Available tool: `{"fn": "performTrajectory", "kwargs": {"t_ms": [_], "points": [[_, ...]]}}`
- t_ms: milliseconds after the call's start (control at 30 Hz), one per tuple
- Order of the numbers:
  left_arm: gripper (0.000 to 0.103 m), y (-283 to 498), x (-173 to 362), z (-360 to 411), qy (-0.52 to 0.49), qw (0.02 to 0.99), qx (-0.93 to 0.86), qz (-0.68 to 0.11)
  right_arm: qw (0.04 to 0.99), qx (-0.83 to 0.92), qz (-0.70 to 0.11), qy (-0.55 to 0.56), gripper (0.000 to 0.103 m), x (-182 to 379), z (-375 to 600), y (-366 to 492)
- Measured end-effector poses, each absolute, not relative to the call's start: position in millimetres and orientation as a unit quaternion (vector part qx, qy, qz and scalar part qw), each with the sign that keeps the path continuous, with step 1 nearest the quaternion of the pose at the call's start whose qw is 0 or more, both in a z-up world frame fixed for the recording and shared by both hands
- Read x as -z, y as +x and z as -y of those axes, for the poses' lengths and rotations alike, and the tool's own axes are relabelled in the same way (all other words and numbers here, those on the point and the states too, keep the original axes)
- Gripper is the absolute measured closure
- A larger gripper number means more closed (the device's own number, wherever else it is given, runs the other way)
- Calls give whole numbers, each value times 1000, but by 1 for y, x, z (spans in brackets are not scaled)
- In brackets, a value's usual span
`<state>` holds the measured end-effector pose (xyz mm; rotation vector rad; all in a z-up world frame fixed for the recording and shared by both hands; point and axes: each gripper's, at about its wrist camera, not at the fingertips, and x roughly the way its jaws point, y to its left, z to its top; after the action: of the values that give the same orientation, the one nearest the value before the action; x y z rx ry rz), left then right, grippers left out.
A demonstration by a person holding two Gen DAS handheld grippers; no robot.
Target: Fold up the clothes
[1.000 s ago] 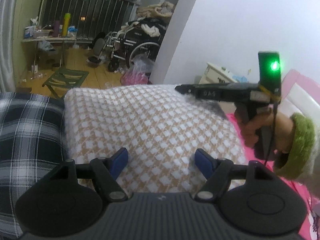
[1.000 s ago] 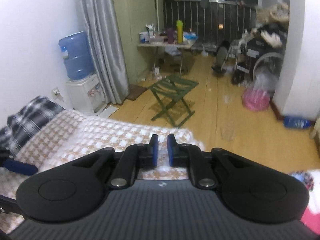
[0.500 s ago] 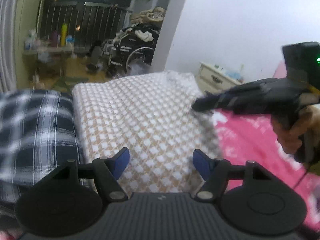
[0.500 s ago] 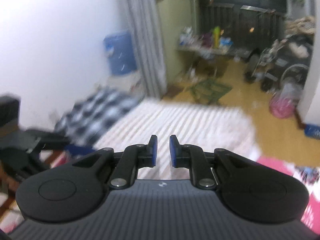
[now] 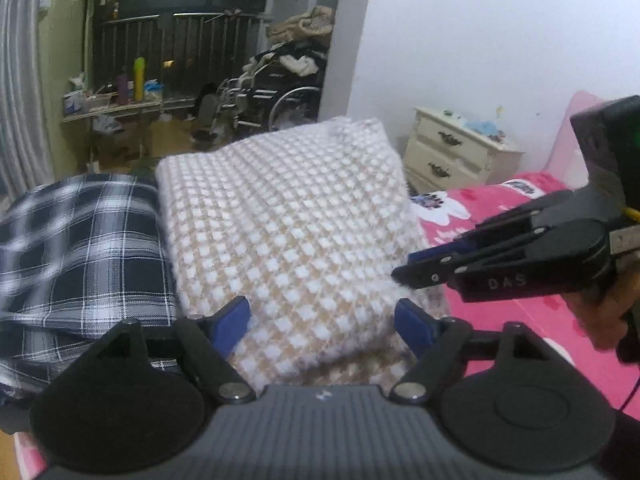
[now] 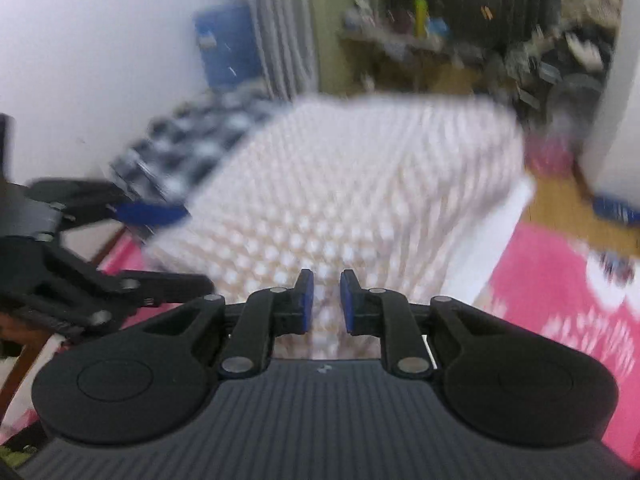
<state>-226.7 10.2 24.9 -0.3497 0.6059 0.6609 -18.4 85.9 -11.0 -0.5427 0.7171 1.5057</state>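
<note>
Nearest us, the left tool (image 5: pixel 322 326) hovers over the near edge of the cream-and-tan checked knit garment (image 5: pixel 288 232), its jaws spreading wide, blue pads (image 5: pixel 232 322) either side of the cloth and pressing on nothing. The right tool (image 5: pixel 404 268) sits at the garment's right-hand edge, its jaws parted only a sliver and easing apart; knit shows through the gap, but I'd call it released, not pinched. The garment itself lies folded into a thick block on the bright pink patterned bed cover (image 5: pixel 532 320), a double layer showing along its near edge. Touching its left side is a black-and-white plaid shirt (image 5: pixel 80 240), also folded flat. Beyond the garment stands a cream two-drawer bedside cabinet (image 5: pixel 452 152), and further off a wheelchair (image 5: pixel 280 92) heaped with clothes. By my reading this fold is just being let go. Next move calls for both tools to lift clear without dragging the top layer, then fetch the next piece.
</note>
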Motion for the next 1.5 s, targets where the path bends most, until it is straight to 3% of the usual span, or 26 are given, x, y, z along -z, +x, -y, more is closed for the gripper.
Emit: {"fn": "performTrajectory", "kwargs": {"t_ms": [100,167,233,267,400,633,1500], "points": [[21,-238,-43,-1,-179,876,-339,-291,654,-644,-332,-218,87,2,-81,-14],[12,-250,-54,7,-205,859,-366,-292,663,-629,-346,-211,83,-7,-63,-17],[6,-260,-65,16,-237,839,-397,-287,672,-613,-361,-206,69,-15,-43,-20],[3,-265,-70,19,-254,827,-412,-284,676,-605,-368,-203,68,-19,-33,-21],[2,-278,-85,29,-312,781,-462,-282,685,-583,-386,-203,51,-20,-6,-35],[1,-298,-100,50,-325,736,-513,-300,710,-564,-368,-204,20,-33,7,-63],[1,-308,-108,56,-283,688,-570,-349,742,-511,-369,-228,13,-43,-7,-103]]}}
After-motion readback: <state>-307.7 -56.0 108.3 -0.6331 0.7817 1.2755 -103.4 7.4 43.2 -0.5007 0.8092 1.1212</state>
